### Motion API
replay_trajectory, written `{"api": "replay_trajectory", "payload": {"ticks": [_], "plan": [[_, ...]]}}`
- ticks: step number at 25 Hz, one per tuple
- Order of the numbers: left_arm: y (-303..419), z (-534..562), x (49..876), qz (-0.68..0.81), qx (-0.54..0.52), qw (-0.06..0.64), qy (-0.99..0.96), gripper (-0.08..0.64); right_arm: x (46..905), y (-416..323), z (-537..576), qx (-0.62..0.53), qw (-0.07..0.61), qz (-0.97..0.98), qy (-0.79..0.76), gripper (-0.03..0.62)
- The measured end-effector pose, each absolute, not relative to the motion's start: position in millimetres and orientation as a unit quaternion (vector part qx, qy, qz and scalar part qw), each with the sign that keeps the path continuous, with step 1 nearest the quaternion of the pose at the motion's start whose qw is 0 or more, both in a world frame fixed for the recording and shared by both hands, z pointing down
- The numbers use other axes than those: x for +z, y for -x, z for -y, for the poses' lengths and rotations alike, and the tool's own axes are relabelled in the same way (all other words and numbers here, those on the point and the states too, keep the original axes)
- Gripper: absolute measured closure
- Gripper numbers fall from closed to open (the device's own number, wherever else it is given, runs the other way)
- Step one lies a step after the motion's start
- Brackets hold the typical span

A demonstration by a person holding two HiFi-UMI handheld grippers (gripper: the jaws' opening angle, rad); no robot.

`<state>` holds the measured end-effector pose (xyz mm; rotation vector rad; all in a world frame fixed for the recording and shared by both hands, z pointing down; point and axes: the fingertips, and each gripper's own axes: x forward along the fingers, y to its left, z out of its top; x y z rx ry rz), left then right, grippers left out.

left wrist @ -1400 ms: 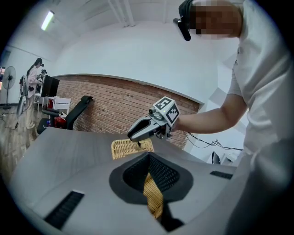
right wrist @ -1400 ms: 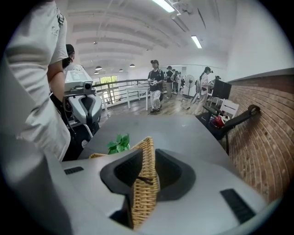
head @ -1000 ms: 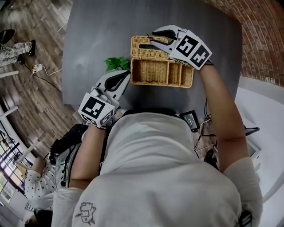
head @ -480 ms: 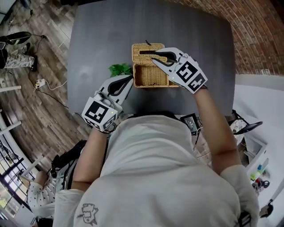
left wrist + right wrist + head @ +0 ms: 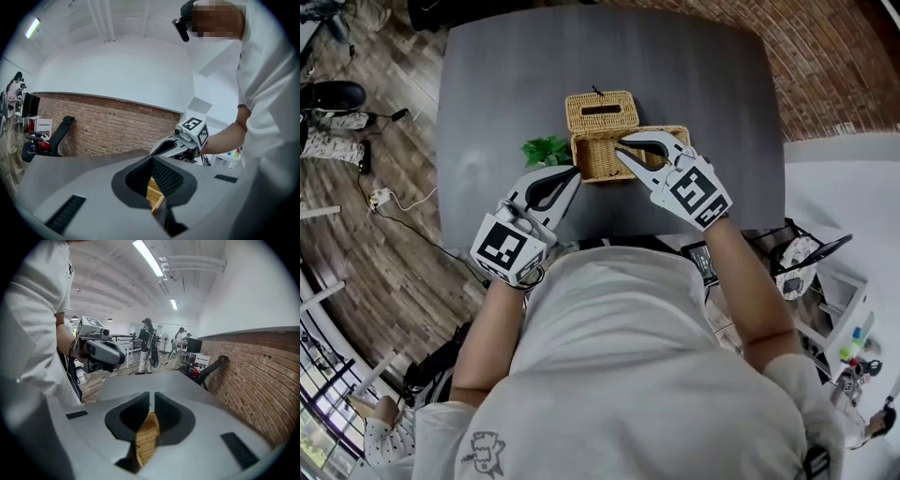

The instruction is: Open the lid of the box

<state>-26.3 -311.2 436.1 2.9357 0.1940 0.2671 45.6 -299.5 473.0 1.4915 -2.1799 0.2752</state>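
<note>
Your right fingers (image 5: 637, 142) are closing on the wicker wall of the open box (image 5: 595, 169); your left fingers (image 5: 565, 174), pressed together, sit at its near corner. It stands on the table (image 5: 506, 84), lid (image 5: 600, 112) lying just behind

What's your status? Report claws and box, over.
Left claw shut on wicker box wall. Right claw closing on its rim, wicker in the gap. Lid already open, laid back. Green plant beside box, not blocking.

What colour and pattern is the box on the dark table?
Tan, basket-weave: a woven wicker box; head view shows it best.
</note>
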Motion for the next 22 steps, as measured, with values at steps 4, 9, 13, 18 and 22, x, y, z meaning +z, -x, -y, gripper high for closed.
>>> {"api": "replay_trajectory", "payload": {"ticks": [4, 9, 13, 18, 22], "plan": [[29, 299, 431, -0.066, 0.090, 0.091, -0.990, 0.548, 467, -35, 278, 0.095, 0.238, 0.803, -0.538, 0.561], [30, 291, 421, -0.052, 0.081, 0.092, -0.991, 0.548, 458, -29, 262, 0.093, 0.220, 0.811, -0.534, 0.577], [28, 281, 415, -0.033, 0.081, 0.088, -0.992, 0.548, 456, -31, 245, 0.093, 0.203, 0.818, -0.530, 0.586], [23, 258, 408, -0.008, 0.081, 0.087, -0.993, 0.548, 451, -37, 220, 0.088, 0.186, 0.830, -0.519, 0.586], [18, 236, 403, 0.026, 0.077, 0.081, -0.993, 0.549, 436, -48, 198, 0.066, 0.182, 0.837, -0.512, 0.587]]}}
